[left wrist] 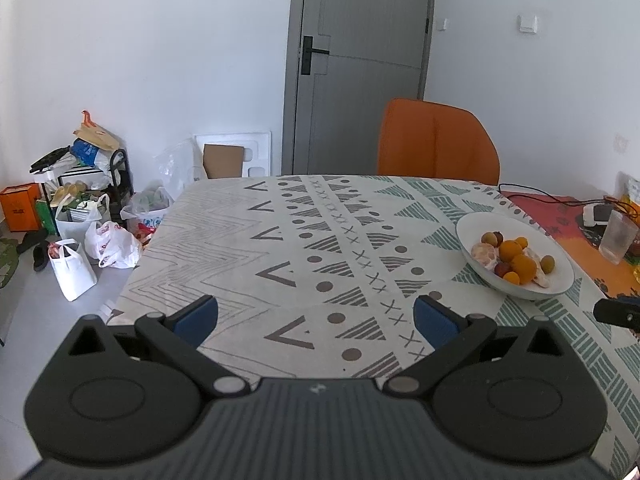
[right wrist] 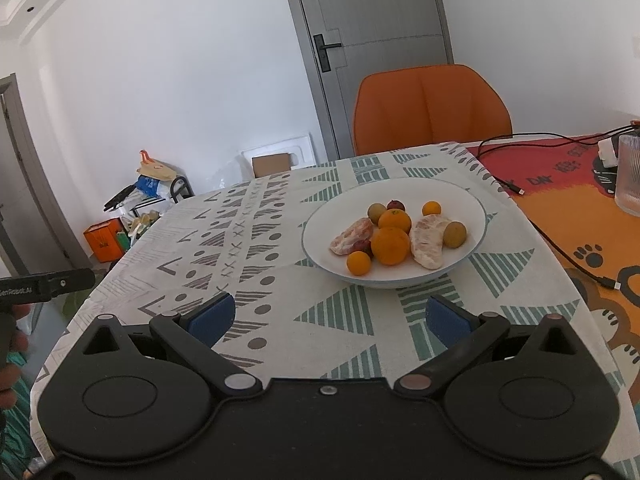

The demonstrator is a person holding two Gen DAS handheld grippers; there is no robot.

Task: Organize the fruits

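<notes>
A white bowl point(right wrist: 472, 208) stands on the patterned tablecloth and holds several fruits: oranges point(right wrist: 390, 245), two peeled citrus pieces point(right wrist: 429, 240), small yellow-green fruits point(right wrist: 455, 234) and dark red ones point(right wrist: 395, 205). My right gripper point(right wrist: 327, 316) is open and empty, a short way in front of the bowl. My left gripper point(left wrist: 316, 320) is open and empty over the bare cloth, with the bowl point(left wrist: 476, 224) off to its right and further away.
An orange chair point(right wrist: 432, 108) stands at the table's far side. A ribbed glass point(right wrist: 630, 176), a charger and black cables point(right wrist: 560, 240) lie on the orange mat at right. Bags and boxes point(left wrist: 80, 220) clutter the floor at left. The table's left edge point(left wrist: 136, 272) is near.
</notes>
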